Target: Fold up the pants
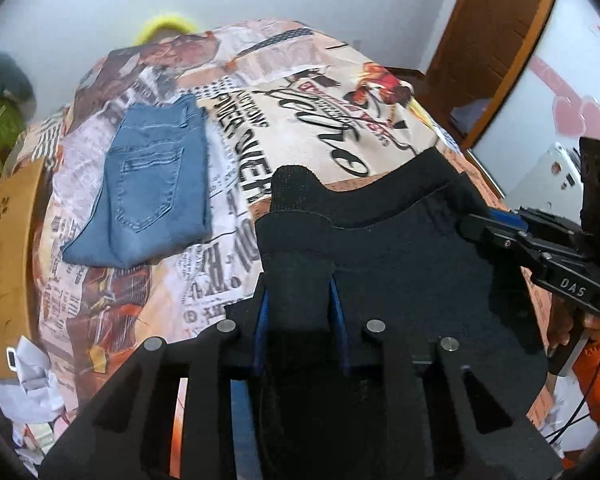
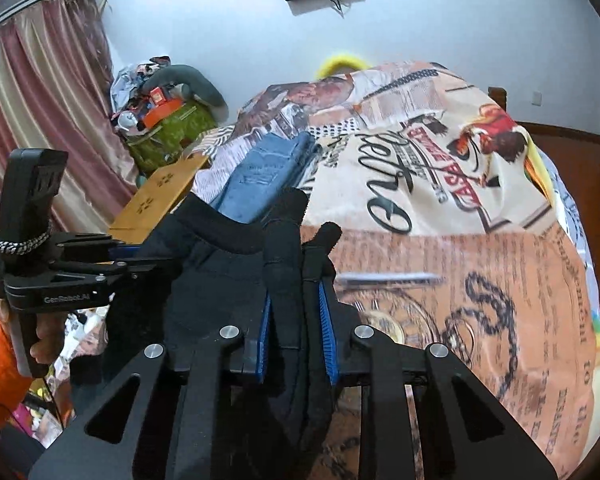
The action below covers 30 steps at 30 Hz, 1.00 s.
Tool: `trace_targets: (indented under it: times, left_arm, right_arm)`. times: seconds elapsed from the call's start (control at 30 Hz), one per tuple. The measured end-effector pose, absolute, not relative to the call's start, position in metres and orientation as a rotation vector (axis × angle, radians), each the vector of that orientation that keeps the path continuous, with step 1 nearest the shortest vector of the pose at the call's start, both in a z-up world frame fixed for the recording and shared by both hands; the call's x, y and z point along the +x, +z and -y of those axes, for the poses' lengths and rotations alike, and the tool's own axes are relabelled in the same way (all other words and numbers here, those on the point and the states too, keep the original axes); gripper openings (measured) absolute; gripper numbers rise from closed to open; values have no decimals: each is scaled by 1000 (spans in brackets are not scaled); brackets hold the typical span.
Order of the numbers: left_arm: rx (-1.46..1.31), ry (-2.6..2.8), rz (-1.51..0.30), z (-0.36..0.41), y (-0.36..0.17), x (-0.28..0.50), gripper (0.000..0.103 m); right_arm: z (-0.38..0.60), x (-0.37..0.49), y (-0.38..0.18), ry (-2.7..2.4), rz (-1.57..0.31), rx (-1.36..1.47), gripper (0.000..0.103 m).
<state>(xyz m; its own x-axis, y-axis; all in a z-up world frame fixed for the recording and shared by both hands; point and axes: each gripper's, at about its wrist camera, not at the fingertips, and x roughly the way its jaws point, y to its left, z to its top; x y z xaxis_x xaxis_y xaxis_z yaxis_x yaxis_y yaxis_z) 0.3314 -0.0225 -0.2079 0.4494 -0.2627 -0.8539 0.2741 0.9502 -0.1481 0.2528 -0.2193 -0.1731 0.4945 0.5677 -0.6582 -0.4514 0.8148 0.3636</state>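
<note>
Nearest me, my left hand-held gripper point(image 1: 300, 300) and my right hand-held gripper point(image 2: 296, 312) each pinch a bunched edge of the black pants point(image 1: 400, 248), which hang between them just above the bed point(image 1: 300, 128). The fabric looks soft, limp and light, so I judge the edges the best holds. Farther off, folded blue jeans point(image 1: 152, 184) lie on the bedspread.

Bed point(image 1: 320, 120) (printed cover) — folded jeans point(image 1: 152, 184), black pants point(image 1: 400, 248).
</note>
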Motion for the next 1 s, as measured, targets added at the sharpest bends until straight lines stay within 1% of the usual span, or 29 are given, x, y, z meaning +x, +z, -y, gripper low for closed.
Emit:
trace_targets:
  times: [0.1, 0.17, 0.23, 0.27, 0.3, 0.33, 0.47, 0.5, 0.53, 0.57, 0.6, 0.67, 0.8, 1.0]
  left_arm:
    - [25, -308, -1113, 19, -227, 342, 31]
    - [65, -269, -1153, 21, -245, 348, 36]
    - [71, -234, -1183, 19, -257, 351, 47]
    - [57, -226, -1187, 16, -258, 352, 51]
    - [44, -209, -1184, 11, -256, 352, 58]
    - [38, -196, -1179, 8, -254, 351, 62]
    - [44, -165, -1125, 1, -228, 341, 65]
    - [58, -150, -1100, -1, -220, 337, 69]
    - [71, -143, -1068, -3, -211, 330, 75]
    - [74, -145, -1038, -5, -203, 322, 78]
    - [73, -150, -1022, -7, -198, 316, 82]
    - [76, -165, -994, -11, -189, 299, 85]
    - [90, -172, -1006, -14, -192, 269, 88]
    - [134, -172, -1087, -11, -223, 235, 88]
  right_arm:
    - [207, 269, -191, 610, -917, 132, 19]
    - [201, 277, -208, 590, -967, 121, 20]
    - [194, 281, -221, 554, -1012, 89, 24]
    - [194, 281, -222, 543, -1018, 73, 29]
    - [195, 279, -223, 534, -1021, 58, 32]
    - [196, 278, -221, 523, -1021, 40, 32]
    - [206, 267, -203, 491, -991, -9, 40]
    - [208, 264, -198, 488, -979, -14, 45]
    - [212, 258, -191, 479, -975, -10, 47]
    - [215, 252, -183, 485, -960, -3, 51]
    - [217, 248, -179, 491, -950, 3, 56]
    - [219, 236, -170, 505, -936, 16, 62]
    - [211, 210, -165, 554, -948, -2, 67]
    - [193, 172, -184, 590, -1009, -73, 69]
